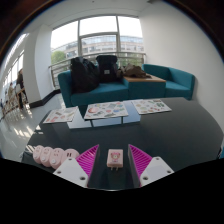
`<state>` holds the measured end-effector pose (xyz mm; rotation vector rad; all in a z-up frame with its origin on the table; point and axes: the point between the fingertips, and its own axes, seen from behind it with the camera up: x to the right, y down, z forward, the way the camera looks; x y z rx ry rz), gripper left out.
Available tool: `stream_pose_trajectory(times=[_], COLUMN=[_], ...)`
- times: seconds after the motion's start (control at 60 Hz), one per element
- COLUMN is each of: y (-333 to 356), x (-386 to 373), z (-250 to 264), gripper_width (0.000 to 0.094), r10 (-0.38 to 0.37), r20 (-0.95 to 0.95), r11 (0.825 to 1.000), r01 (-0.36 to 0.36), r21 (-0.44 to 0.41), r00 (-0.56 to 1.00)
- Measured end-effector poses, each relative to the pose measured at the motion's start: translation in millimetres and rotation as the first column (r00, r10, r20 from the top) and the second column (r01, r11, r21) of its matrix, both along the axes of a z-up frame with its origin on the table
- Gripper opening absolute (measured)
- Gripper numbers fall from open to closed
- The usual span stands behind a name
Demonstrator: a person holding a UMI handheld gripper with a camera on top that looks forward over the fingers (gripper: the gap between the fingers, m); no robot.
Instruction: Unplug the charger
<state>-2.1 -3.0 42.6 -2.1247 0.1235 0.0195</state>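
A wide window [100, 35] spans the far wall, with buildings visible outside. Below it stands a teal sofa [150, 85] carrying dark bags [95, 72] on its left seat. In front of the sofa, a low table [128, 108] bears sheets of patterned paper [105, 110]. The nearer foreground is a dark tabletop [170, 135].

On this tabletop, a white power strip [50, 156] lies just to the left of the left finger; its sockets appear pinkish. The gripper [115, 162] points forward with its fingers set wide apart, each showing a magenta pad [88, 158] on its inner face. A small white charger [116, 160] with a pink front stands between the fingers, with a gap visible at either side. Whether the charger is plugged into anything cannot be determined from this view.
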Motion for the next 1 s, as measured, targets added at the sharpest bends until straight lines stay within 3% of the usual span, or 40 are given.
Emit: stream_pose_trajectory(times=[0.083,0.25,0.383,0.683,1.0], y=[-12,-54,-100,-182,-219], x=[-3,-15,-27,-39,-34], z=[37,120,156,157,154], gripper_width=[0.0556,0.0718,0.0748,0.0749,0.0749], r10=[0.004,0.006,0.018,0.053,0.063], r20=[0.015,0.029,0.041,0.064,0.093], r11=[0.998,0.983,0.970,0.968,0.970], r01=[-0.005,-0.012,-0.028,-0.067,-0.082], r21=[0.056,0.185,0.243,0.241,0.227], r00=[1.000,1.000,0.999,0.997,0.994])
